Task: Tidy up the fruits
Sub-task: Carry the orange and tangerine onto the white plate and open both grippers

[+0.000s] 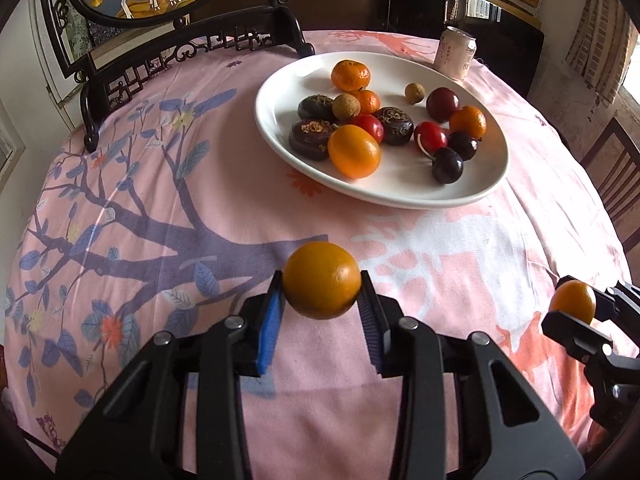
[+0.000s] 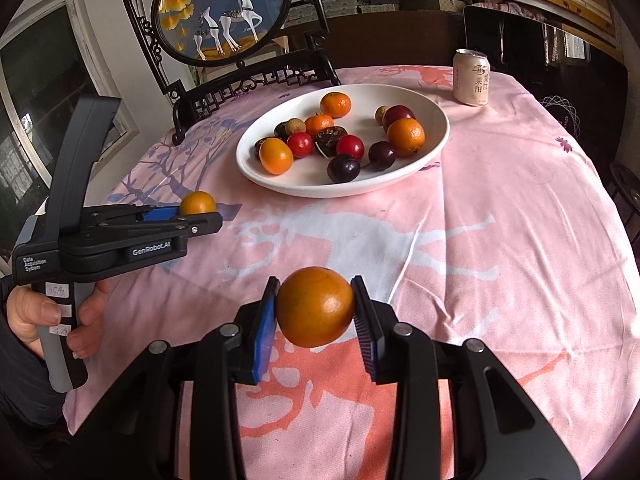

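- Fruits (image 1: 384,120) lie mostly in the white plate (image 1: 280,136): oranges, red and dark plums, small brown ones.
- Short of the plate, above the pink-clothed table (image 2: 500,240), the left hand-held gripper (image 1: 322,280) pinches one orange (image 1: 320,276) between its blue pads.
- Right hand-held gripper (image 2: 314,308) grips a second orange (image 2: 312,304), also short of the plate.
- Beyond the plate stands a can (image 2: 472,78).

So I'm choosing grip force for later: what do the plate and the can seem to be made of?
The plate looks like glazed white ceramic: smooth, glossy, with soft highlights along its rim. The can looks like thin metal, probably aluminium: a silvery top rim above a matte, pale printed wall.
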`<state>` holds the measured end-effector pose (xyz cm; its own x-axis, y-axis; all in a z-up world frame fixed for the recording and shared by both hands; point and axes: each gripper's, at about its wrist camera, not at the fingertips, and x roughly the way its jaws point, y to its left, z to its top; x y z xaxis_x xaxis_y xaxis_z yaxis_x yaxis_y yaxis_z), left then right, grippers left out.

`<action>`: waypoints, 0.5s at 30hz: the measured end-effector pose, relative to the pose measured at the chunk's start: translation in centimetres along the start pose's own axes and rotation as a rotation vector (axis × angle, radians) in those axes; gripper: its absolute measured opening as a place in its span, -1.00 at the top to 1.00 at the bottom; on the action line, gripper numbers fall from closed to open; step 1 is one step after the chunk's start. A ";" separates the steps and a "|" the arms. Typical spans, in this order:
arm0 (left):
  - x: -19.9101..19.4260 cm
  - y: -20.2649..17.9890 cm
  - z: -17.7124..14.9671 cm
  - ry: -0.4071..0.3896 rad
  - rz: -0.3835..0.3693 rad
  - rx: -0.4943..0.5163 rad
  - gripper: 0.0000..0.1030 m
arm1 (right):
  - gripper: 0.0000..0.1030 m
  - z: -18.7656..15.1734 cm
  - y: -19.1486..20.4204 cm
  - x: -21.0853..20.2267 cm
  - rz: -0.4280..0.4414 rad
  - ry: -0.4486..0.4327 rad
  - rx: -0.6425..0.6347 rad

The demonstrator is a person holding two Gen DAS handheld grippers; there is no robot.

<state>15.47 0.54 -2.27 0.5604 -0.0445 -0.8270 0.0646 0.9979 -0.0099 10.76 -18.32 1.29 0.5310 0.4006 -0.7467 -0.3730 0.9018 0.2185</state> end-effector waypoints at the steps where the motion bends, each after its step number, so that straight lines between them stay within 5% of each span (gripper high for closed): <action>1: -0.6 -0.1 -0.1 -0.009 -0.001 0.002 0.29 | 0.29 0.1 -0.1 -0.2 -0.003 -0.005 0.003; 15: -5.6 -3.0 2.5 -0.125 -0.044 0.071 0.29 | 0.29 3.7 0.3 -1.6 -0.056 -0.074 -0.064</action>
<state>14.19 -2.28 3.79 0.6540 -0.0978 -0.7501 0.1471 0.9891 -0.0007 12.64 -18.10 4.83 0.6065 0.3627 -0.7075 -0.3877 0.9118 0.1352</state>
